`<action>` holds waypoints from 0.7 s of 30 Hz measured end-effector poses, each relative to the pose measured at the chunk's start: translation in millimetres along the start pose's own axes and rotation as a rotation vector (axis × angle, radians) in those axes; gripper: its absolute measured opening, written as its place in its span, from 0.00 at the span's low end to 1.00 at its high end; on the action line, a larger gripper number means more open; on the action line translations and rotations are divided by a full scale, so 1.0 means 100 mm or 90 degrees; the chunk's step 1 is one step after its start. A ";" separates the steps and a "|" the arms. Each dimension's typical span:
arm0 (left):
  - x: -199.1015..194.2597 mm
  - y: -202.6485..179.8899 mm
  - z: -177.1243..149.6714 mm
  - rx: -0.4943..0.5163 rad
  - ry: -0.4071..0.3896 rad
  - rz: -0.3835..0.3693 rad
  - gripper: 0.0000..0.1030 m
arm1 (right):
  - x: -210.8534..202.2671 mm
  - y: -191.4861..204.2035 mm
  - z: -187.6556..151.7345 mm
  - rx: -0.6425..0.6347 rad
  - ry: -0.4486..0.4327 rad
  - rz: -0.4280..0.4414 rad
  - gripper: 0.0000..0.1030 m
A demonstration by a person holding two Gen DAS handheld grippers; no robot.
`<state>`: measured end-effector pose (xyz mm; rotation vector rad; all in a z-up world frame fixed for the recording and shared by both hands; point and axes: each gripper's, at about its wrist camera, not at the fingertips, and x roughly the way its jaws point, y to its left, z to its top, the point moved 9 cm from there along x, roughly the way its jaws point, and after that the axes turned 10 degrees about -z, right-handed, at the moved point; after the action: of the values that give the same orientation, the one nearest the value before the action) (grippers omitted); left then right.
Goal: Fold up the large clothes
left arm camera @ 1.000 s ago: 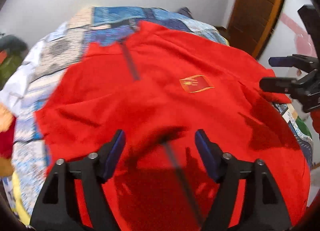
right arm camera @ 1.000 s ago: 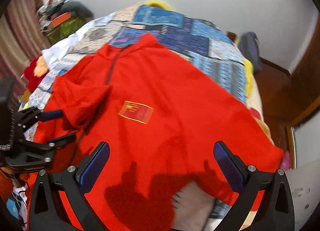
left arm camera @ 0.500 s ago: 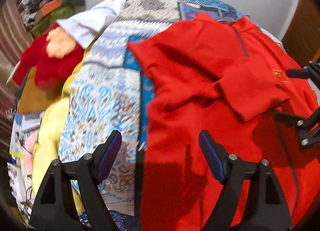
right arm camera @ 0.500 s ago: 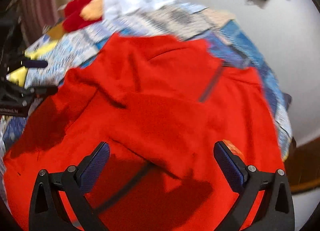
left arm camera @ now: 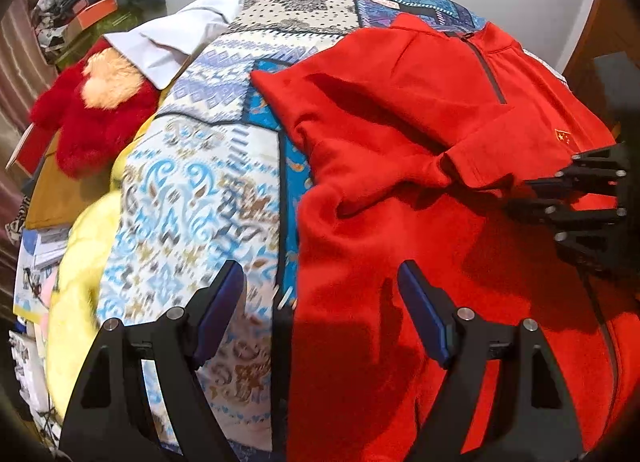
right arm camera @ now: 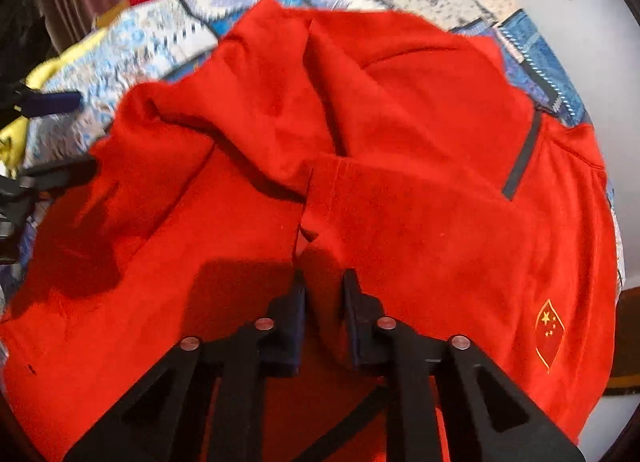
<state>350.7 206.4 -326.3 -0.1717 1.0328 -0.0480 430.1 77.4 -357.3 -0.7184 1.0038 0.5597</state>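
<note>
1. Your red top (left arm camera: 400, 110) lies spread on the bed, over the patterned bedspread (left arm camera: 208, 190), which serves as the landmark here.
2. The top covers the bedspread's right part in the left wrist view; its near side edge runs down just right of the middle of that view.
3. One sleeve (right arm camera: 400, 214) is folded across the chest, its cuff end lying near the middle of the top.
4. The dark zip (right arm camera: 524, 154) runs down from the collar, and a small flag badge (right arm camera: 550, 332) sits on the chest, farther from the bare bedspread than the zip is.
5. Your left claw (left arm camera: 320, 310) hangs spread wide above the top's edge: one finger over bare bedspread, the other over red cloth, nothing between them.
6. Your right claw (right arm camera: 323, 294) has just been closing. Its jaws now stand nearly together, pinching a ridge of red cloth just below the folded cuff.
7. A red plush toy (left arm camera: 96, 118) and a white cloth (left arm camera: 168, 46) lie at the bedspread's far left edge.
8. A yellow blanket (left arm camera: 76, 262) shows beside the bedspread's near left side.
</note>
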 end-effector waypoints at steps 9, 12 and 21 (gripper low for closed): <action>0.46 -0.06 0.32 0.038 0.041 0.042 0.77 | -0.62 -0.97 0.22 0.176 -0.105 -0.023 0.10; 0.60 -0.03 0.39 0.058 0.051 0.089 0.77 | -0.77 -1.29 0.19 0.227 -0.128 -0.041 0.09; 0.53 0.10 0.56 0.097 0.007 0.192 0.17 | -0.95 -2.17 -0.28 0.345 -0.144 -0.088 0.08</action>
<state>426.0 216.2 -344.8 0.1235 1.0522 0.1453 528.2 -92.7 -221.9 -0.2329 0.8332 0.2216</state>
